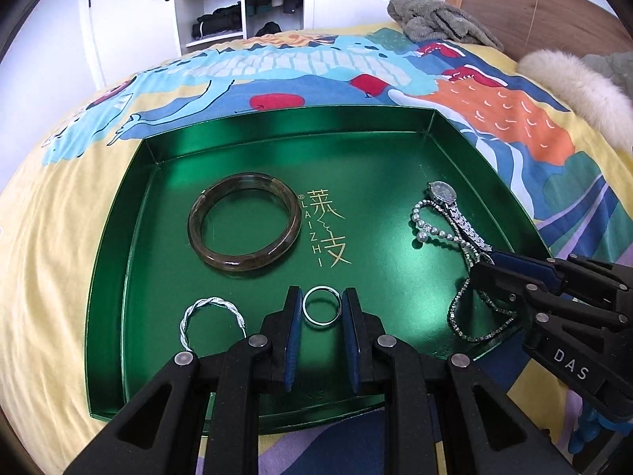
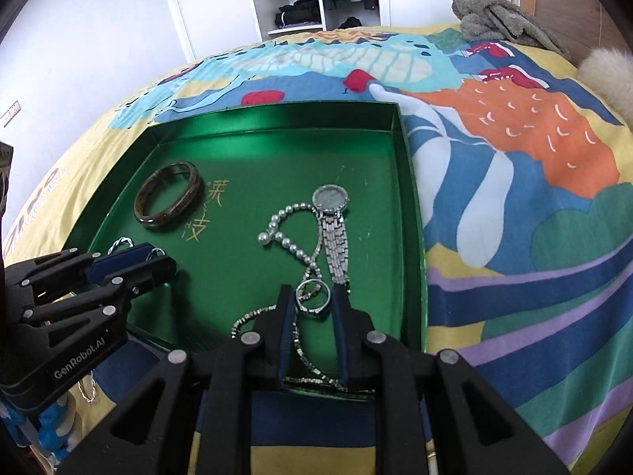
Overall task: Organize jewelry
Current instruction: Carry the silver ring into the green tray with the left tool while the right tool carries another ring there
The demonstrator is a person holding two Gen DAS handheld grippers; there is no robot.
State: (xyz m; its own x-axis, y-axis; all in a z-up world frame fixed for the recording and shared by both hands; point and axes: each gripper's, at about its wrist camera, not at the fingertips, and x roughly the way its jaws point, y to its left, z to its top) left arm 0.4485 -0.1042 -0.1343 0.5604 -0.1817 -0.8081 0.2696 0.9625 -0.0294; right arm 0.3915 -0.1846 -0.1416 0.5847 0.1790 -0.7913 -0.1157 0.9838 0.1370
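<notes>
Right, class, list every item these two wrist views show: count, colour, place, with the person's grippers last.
Tray: one, green, on the bedspread.
Bangle: one, brown-green, tray's left half.
Twisted ring: one, silver, tray's near left.
Plain ring: one, silver, between the left gripper's fingers.
Second ring: one, silver, between the right gripper's fingers.
Pearl strand: one, white, tray's right half.
Watch: one, silver, beside the pearls.
Chain: one, silver, tray's near right.
Bedspread: one, multicoloured.
Grey garment: one, far bed edge.
Left gripper: black, blue pads.
Right gripper: black, blue pads.
</notes>
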